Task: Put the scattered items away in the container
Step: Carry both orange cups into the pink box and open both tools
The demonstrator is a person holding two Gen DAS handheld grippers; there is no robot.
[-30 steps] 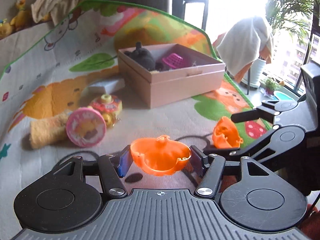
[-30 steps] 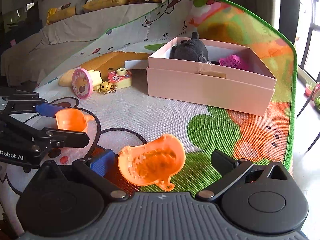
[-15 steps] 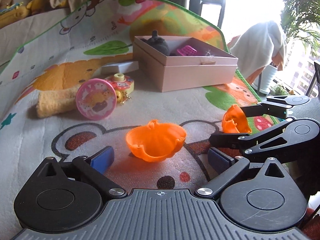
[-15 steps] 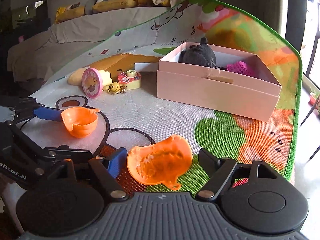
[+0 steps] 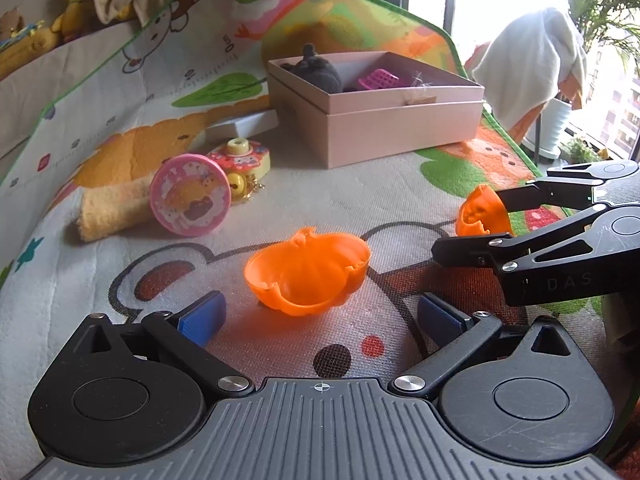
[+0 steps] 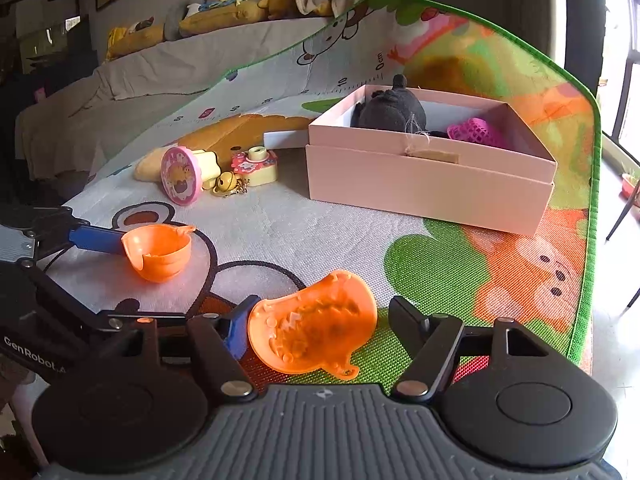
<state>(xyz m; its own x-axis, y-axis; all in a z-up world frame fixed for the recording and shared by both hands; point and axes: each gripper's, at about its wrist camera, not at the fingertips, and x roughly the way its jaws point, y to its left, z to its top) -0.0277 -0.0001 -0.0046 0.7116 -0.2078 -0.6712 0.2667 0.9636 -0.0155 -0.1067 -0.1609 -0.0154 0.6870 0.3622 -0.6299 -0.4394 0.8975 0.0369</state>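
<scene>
Two hand-held claws, both angled downward.

Left claw [image 5: 320, 314]: jaws spread wide, blue pads [image 5: 202, 316] clear on both sides, nothing gripped; also seen low at the left of the right wrist view [image 6: 100, 276]. Right claw [image 6: 316, 330]: jaws part-way in, having just been closing, with an orange shell [image 6: 312, 326] between them; left pad at its edge, right finger apart; seen side-on in the left wrist view [image 5: 484, 216].

Each black tool [image 5: 320, 312] has blue pads [image 5: 202, 312], silver screws and a ribbed grey body.
</scene>
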